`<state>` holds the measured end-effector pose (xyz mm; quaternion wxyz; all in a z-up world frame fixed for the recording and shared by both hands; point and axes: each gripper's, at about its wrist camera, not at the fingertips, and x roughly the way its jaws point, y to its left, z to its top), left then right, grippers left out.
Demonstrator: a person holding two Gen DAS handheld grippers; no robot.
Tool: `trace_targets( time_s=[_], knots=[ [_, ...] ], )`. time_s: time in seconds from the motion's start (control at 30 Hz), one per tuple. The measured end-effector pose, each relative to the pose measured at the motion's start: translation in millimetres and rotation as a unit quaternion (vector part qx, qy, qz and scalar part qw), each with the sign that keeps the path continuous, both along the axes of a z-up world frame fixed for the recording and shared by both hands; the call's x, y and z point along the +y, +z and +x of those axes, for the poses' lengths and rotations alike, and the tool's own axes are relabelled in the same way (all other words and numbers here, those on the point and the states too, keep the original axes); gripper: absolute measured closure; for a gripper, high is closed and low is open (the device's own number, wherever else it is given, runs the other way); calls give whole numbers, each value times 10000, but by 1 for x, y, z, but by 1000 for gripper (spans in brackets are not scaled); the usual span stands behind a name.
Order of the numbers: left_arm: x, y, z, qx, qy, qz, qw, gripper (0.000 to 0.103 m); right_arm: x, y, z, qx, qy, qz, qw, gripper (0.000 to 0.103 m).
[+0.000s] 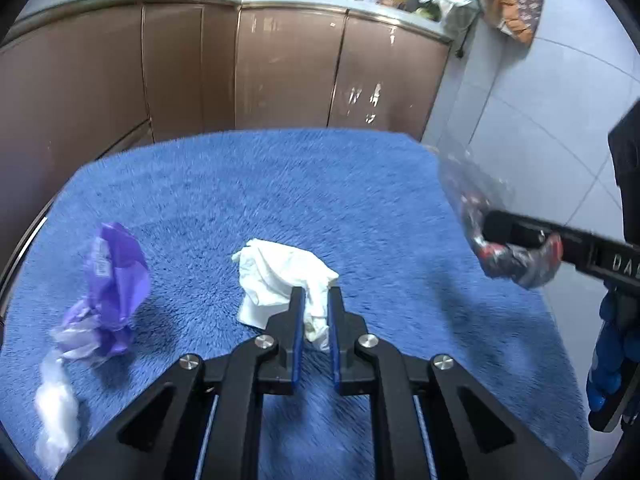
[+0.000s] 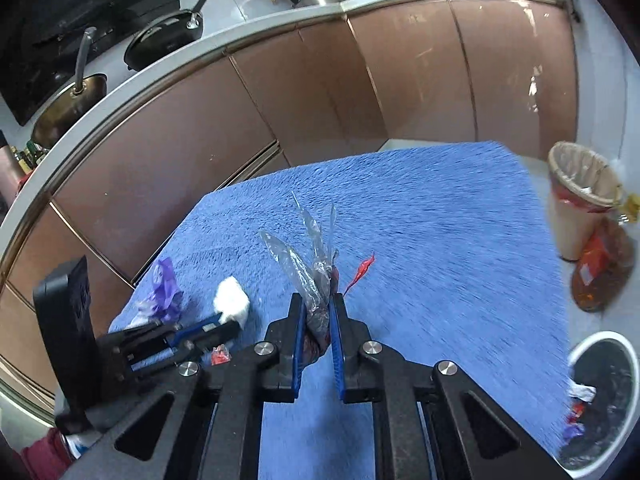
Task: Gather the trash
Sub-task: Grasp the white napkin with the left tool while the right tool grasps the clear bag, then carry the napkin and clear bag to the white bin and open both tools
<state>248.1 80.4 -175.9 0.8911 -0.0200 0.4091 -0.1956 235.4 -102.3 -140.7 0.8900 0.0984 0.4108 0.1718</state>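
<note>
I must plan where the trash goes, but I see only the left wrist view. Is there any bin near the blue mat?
Observer: Yes. A white bin with a black liner stands by the right edge of the blue mat, on the near side.
Operator: Is it the only one?
Observer: No. A beige bin with a clear liner stands farther back on that same side.
Operator: Is there trash hidden from me?
Observer: A small red scrap lies on the mat, close beside the left claw.
</note>
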Motion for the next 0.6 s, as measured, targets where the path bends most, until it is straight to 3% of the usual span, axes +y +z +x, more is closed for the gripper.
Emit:
trace_targets(
  time_s=[0.43,0.6],
  knots=[
    [-7,62,-75,-519,-222,96,9984,93,-32,48,-95,-623,-196,26,9979,92],
    [-39,79,-89,-629,-471,163,9968,93,-58,60,-122,-806,-411,107,9958,92]
  ],
)
